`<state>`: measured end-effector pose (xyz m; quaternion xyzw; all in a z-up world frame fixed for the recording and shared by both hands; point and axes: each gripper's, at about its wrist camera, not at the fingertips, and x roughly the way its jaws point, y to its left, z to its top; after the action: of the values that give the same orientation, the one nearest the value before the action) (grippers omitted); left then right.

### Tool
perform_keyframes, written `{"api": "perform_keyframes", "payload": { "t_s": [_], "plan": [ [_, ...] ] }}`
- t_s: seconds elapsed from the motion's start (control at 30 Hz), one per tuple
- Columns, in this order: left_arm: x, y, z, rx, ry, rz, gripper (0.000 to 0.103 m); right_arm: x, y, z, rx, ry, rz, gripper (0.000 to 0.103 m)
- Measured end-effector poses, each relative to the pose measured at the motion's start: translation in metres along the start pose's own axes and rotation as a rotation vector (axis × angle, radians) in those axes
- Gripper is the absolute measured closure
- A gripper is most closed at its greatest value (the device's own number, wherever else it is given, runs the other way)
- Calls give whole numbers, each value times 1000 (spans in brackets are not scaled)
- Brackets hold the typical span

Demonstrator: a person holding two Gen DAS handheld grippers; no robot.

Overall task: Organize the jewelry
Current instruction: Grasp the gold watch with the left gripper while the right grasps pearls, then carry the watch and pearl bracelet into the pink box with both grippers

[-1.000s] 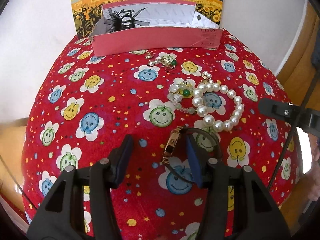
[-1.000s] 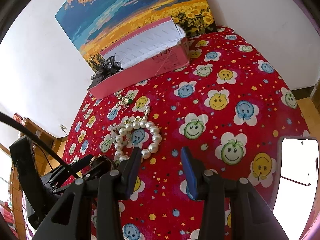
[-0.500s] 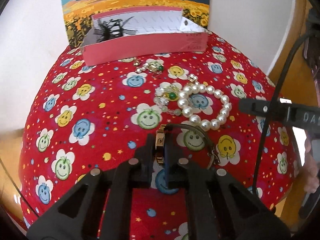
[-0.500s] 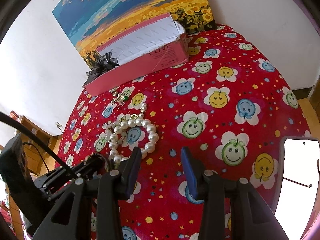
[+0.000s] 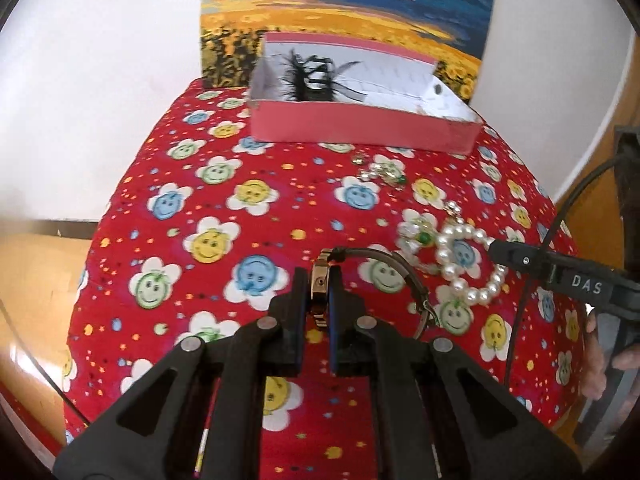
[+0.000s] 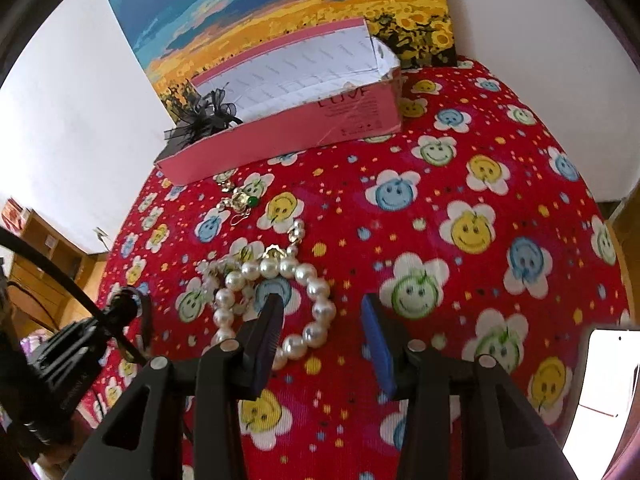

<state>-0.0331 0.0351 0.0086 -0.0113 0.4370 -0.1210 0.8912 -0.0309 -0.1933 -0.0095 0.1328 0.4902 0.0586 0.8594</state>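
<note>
Watch (image 5: 320, 286) in L tongs (image 5: 319, 300), mid-cloth (image 5: 224, 184)

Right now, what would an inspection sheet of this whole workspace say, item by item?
Surface: red smiley-flower cloth.
Job's things: pink box by the wall, black bow inside; pearl bracelet, green-stone pieces loose on the cloth; watch gripped.
Clutter: nothing seen.
Grippers: left gripper shut on watch; right gripper open above the pearl bracelet.
Cables: black cable beside right gripper.
Surroundings: sunflower painting, white wall.
</note>
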Motion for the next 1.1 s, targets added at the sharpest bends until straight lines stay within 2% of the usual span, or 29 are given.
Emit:
{"api": "perform_keyframes", "payload": {
  "t_s": [0.27, 0.4, 0.5, 0.67, 0.7, 0.77, 0.9, 1.1],
  "plan": [
    [-5, 10, -3, -35, 5, 0, 102, 14, 21, 2, -144, 0, -103, 59],
    [-10, 9, -3, -41, -1, -14, 102, 19, 30, -2, -232, -29, -165, 63],
    [-10, 9, -4, -48, 1, -8, 102, 20, 34, -5, -292, -52, -174, 64],
    [-15, 9, -7, -63, 5, -19, 102, 20, 32, -5, -275, -53, -159, 65],
    [-17, 9, -7, -62, 2, -19, 102, 20, 34, -7, -288, -60, -166, 69],
    [-21, 7, -7, -58, -7, -18, 102, 19, 41, -12, -312, -75, -156, 88],
    [-26, 3, -7, -46, -15, -21, 102, 19, 55, -22, -352, -90, -209, 88],
    [-27, -2, -5, -35, -8, -30, 102, 10, 52, -25, -306, -85, -191, 88]
  ]
}}
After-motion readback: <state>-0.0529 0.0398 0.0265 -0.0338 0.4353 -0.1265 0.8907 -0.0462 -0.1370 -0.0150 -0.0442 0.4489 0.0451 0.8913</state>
